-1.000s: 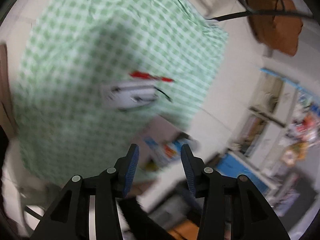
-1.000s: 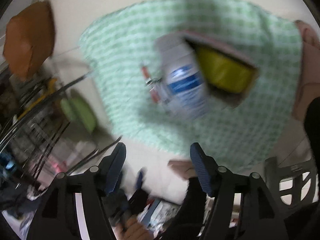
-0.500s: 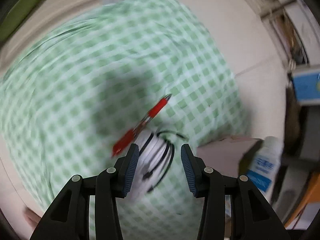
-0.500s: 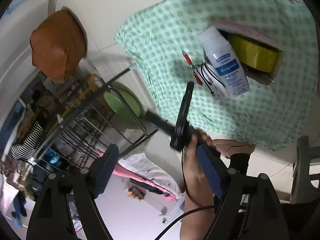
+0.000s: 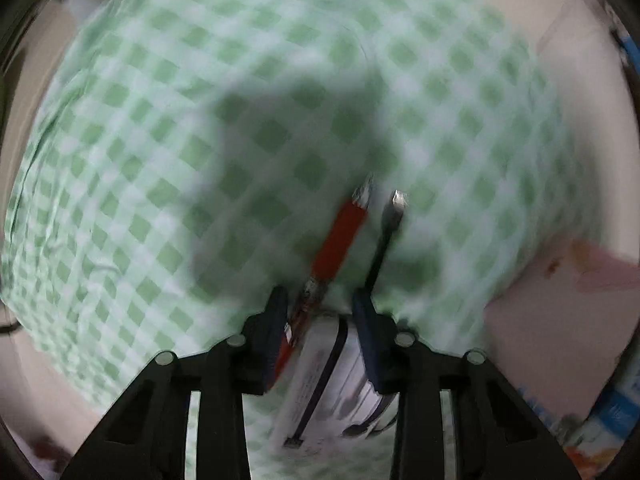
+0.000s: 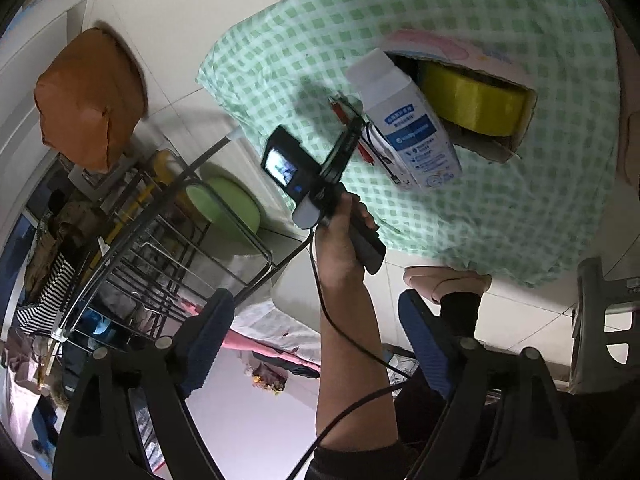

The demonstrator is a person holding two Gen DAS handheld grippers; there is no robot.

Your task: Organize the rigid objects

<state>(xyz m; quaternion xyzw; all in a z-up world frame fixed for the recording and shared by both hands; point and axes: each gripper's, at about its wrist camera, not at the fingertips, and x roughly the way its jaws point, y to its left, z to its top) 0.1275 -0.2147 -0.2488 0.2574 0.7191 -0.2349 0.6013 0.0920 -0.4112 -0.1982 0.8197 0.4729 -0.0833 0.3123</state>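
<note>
A green checked cloth [image 5: 160, 120] covers the surface. On it lie a red pen [image 5: 340, 236] and a white pack [image 5: 344, 376] wrapped in a black cable [image 5: 390, 216]. My left gripper [image 5: 320, 300] points straight down and its jaws are closing, with the pen's barrel between the tips; the pads do not visibly press on it. The right wrist view shows a hand holding the left gripper [image 6: 356, 124] over the pen [image 6: 340, 110], beside a white bottle [image 6: 408, 128] and a pink box [image 6: 432, 44] holding a yellow tape roll [image 6: 472, 100]. My right gripper [image 6: 314, 300] is opening and holds nothing.
The box's pink flap [image 5: 560, 312] lies right of the left gripper. Beyond the cloth [image 6: 500, 220] are a brown bag [image 6: 88, 96], a green round stool [image 6: 228, 204], a wire rack [image 6: 160, 248] and a grey plastic chair [image 6: 600, 320]. A foot [image 6: 444, 280] rests by the cloth's edge.
The left gripper swung down onto the pen and white pack, rolled, and narrowed its jaws. The right gripper's jaws widened and its view pulled back from the bottle and box.
</note>
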